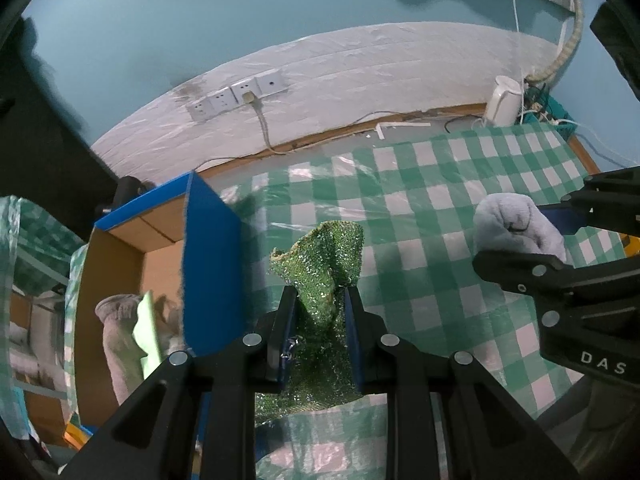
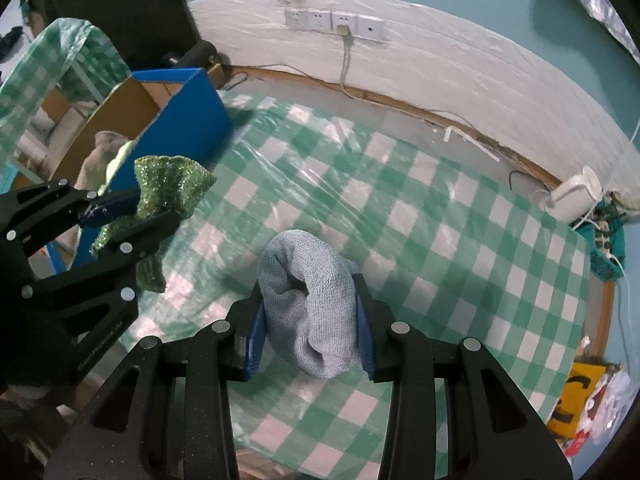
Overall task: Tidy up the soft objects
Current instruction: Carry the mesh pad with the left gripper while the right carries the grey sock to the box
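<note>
Soft objects: a glittery green woven cloth (image 1: 324, 264) and a rolled pale grey-blue knitted sock (image 2: 316, 304) are both held above a table covered by a green-and-white checked plastic cloth (image 1: 460, 184).

Container: a blue cardboard box with a brown inside (image 1: 208, 264) is seen open-topped at the left end of the table, near the wall.

Box contents: a light grey sock (image 1: 116, 344) and a pale lime-green piece of cloth (image 1: 150, 336) are seen inside, leaning against each other.

Green cloth: it is pinched between the blue-padded fingers of the left gripper (image 1: 318, 300); its long axis runs along the fingers, with a crumpled free end pointing forward and a tail hanging beneath the jaws. It is held just beside the box's blue side wall.

Grey-blue sock: it is clamped in the right gripper (image 2: 310, 312), bulging upward and forward out of the jaws, its folded end pointing away from the camera.

Gripper pose: both grippers are raised over the table, the left one nearer the box, the right one well to its right; their fingers are angled toward the wall with white sockets (image 2: 334, 22).
</note>
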Action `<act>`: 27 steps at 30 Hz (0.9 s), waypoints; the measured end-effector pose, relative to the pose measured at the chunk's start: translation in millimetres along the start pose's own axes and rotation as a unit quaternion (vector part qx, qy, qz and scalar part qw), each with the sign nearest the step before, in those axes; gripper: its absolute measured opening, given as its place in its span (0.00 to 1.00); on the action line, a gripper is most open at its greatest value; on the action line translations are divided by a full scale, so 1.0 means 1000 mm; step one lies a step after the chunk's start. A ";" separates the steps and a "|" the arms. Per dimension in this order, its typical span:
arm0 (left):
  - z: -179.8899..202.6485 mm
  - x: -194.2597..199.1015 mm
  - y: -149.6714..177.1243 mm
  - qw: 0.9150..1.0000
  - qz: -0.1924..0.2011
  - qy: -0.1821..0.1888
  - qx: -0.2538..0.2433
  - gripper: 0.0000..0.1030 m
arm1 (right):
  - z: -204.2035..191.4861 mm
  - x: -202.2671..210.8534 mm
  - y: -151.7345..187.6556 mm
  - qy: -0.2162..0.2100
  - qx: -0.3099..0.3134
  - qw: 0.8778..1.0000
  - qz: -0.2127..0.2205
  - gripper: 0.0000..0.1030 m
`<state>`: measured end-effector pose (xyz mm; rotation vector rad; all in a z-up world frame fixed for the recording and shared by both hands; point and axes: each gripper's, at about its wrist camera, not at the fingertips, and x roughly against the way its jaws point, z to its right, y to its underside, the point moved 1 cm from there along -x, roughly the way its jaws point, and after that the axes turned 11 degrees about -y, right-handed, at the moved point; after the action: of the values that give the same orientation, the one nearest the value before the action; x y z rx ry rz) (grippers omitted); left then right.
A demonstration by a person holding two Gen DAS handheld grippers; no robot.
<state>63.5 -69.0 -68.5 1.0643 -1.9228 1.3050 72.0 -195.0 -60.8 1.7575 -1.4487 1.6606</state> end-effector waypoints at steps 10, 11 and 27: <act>-0.047 0.002 0.010 0.999 0.001 -0.018 0.040 0.22 | -0.044 -0.007 -0.028 -0.017 0.037 0.999 0.004 0.37; -0.052 0.001 0.012 0.999 0.001 -0.020 0.045 0.22 | -0.050 -0.009 -0.031 -0.020 0.042 0.999 0.002 0.37; -0.124 -0.009 0.044 0.994 -0.013 -0.049 0.101 0.22 | -0.118 -0.038 -0.067 -0.050 0.087 0.995 -0.009 0.37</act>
<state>34.0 58.2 -52.6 1.2684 -1.8700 1.4828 68.6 -56.5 -36.0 1.9676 -1.3590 1.7598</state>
